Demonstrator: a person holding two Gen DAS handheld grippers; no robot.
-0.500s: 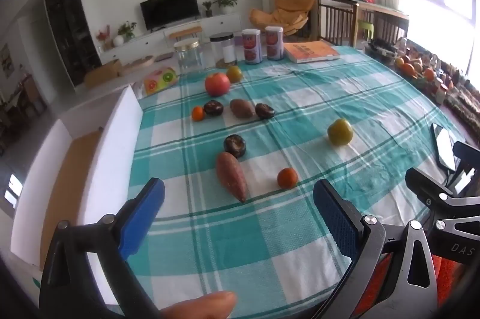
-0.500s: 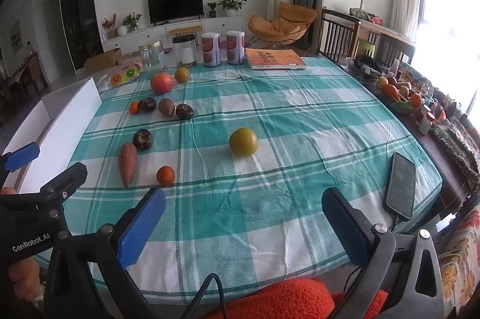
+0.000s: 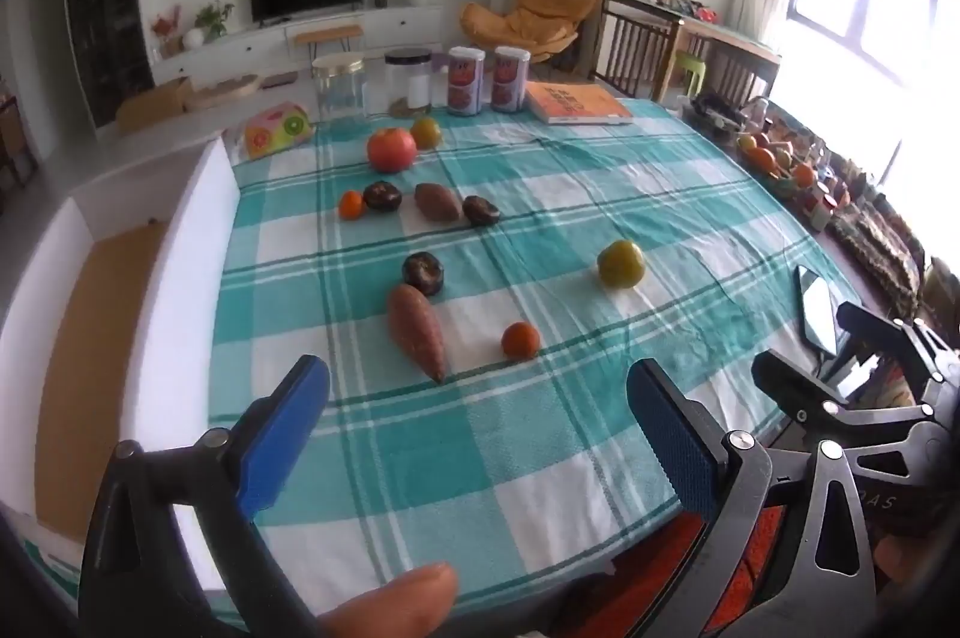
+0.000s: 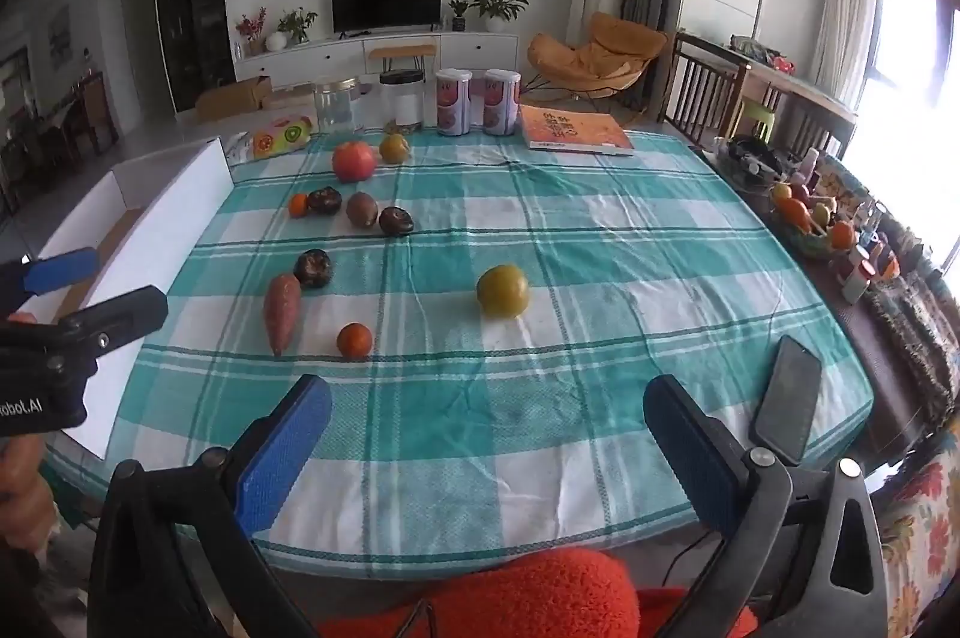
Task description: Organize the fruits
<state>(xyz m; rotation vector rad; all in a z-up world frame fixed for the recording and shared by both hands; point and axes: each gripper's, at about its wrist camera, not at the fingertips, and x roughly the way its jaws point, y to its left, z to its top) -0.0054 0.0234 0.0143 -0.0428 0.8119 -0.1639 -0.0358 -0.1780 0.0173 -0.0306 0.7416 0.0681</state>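
Fruits lie on the teal checked tablecloth (image 3: 540, 434). Near the front are a sweet potato (image 3: 416, 329), a small orange (image 3: 520, 340), a dark round fruit (image 3: 423, 272) and a yellow-green fruit (image 3: 621, 264). Farther back are a red apple (image 3: 391, 149), another yellow-green fruit (image 3: 425, 132), a small orange (image 3: 351, 204), two dark fruits and a brown one (image 3: 437, 201). My left gripper (image 3: 474, 428) is open and empty above the table's near edge. My right gripper (image 4: 486, 446) is open and empty, short of the yellow-green fruit (image 4: 503, 290).
A white open box (image 3: 198, 242) stands along the table's left side. A phone (image 4: 789, 407) lies at the right edge. Jars, two cans (image 4: 453, 101) and an orange book (image 4: 573, 131) line the far edge. A fruit basket (image 4: 807, 218) sits on a side surface at right.
Both grippers have shifted slightly. The fruits have not moved and both grippers stay open.
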